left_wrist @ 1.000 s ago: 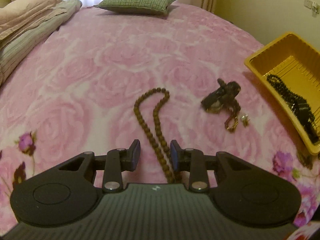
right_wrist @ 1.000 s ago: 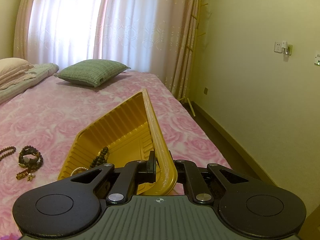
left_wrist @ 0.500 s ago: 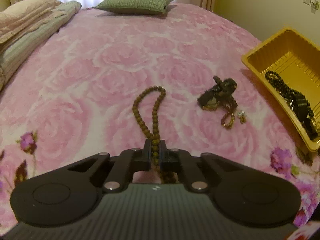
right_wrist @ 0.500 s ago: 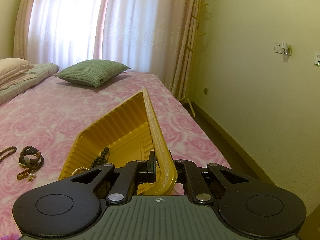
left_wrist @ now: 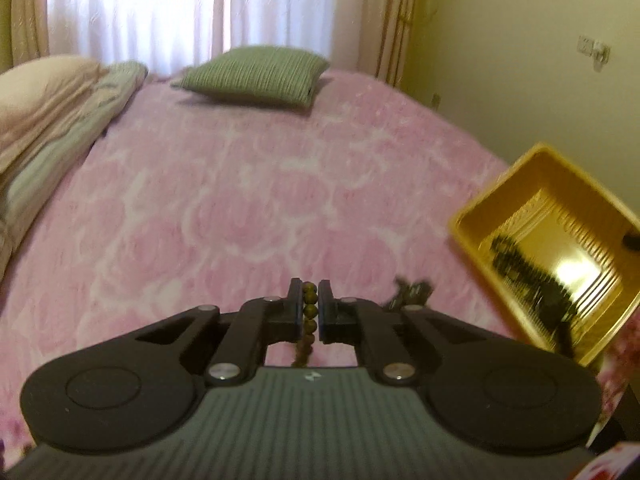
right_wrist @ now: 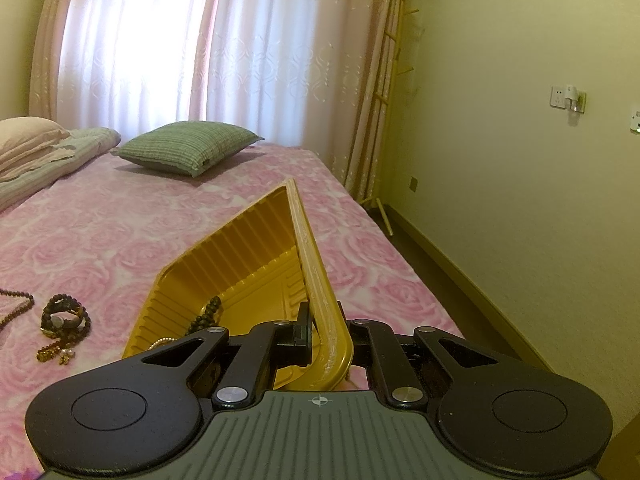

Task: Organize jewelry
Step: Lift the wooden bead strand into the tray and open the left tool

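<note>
My left gripper [left_wrist: 309, 304] is shut on a brown wooden bead necklace [left_wrist: 308, 312], lifted above the pink bedspread; the rest of the strand hangs below the jaws. At far left in the right wrist view, part of that necklace [right_wrist: 16, 310] shows. My right gripper [right_wrist: 325, 330] is shut on the near rim of the yellow tray [right_wrist: 316, 276], which is tilted. The yellow tray [left_wrist: 492, 216] holds black beads [left_wrist: 532, 276]; dark beads [right_wrist: 208, 314] show in the right wrist view too. A pile of dark bracelets [right_wrist: 64, 320] lies on the bed left of the tray, its top [left_wrist: 412, 290] peeking over my left gripper.
A green cushion [left_wrist: 256, 74] lies at the far end of the bed, with folded bedding [left_wrist: 52, 120] at the left. The bed's right edge [right_wrist: 404, 264] drops to the floor beside a yellow wall. A wooden rack [right_wrist: 392, 100] leans by the curtain.
My left gripper closed on the brown necklace and rose with it off the bedspread, and its view tilted up. The right gripper and tray kept still.
</note>
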A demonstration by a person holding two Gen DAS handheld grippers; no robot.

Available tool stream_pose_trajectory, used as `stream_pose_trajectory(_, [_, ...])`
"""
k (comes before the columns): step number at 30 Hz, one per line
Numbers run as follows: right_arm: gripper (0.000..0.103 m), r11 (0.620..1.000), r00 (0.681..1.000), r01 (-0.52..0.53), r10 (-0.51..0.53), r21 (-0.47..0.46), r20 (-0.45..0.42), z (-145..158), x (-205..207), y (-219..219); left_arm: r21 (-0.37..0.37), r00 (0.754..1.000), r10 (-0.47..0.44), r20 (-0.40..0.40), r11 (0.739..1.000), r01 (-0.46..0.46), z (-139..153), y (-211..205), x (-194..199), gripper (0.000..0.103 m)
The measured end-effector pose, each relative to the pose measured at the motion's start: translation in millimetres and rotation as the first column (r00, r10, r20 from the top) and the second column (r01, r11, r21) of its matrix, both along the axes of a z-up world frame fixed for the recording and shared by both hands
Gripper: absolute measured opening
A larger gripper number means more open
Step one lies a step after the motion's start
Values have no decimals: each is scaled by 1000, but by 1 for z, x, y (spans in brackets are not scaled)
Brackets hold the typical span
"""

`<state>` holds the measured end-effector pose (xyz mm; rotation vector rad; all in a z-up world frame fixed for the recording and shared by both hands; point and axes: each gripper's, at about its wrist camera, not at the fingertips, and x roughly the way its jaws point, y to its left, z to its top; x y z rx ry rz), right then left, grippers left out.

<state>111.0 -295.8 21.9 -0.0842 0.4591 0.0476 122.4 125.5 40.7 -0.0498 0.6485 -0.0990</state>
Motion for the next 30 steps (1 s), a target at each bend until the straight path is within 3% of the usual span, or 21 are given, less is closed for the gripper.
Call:
stream_pose_trajectory(10, [8,1000,1000,-3,3,-1,1,1,-2,-1,5,989,-63,137,998,63,66,-19,17,6])
stream_pose_trajectory(19, [8,1000,1000,-2,2,1,2,1,-2,-1,7,957,-168,235,985,171,115,-60,32,6])
stream_pose_trajectory(25, [8,1000,1000,-1,1,3,2,0,-3,-1,-7,920,-292,260,953,304,129,-117,48,6])
stream_pose_trajectory(30, [8,1000,1000,-2,2,8,0,1,-2,-2,-30,886,-397,241,909,416,126,-167,60,6])
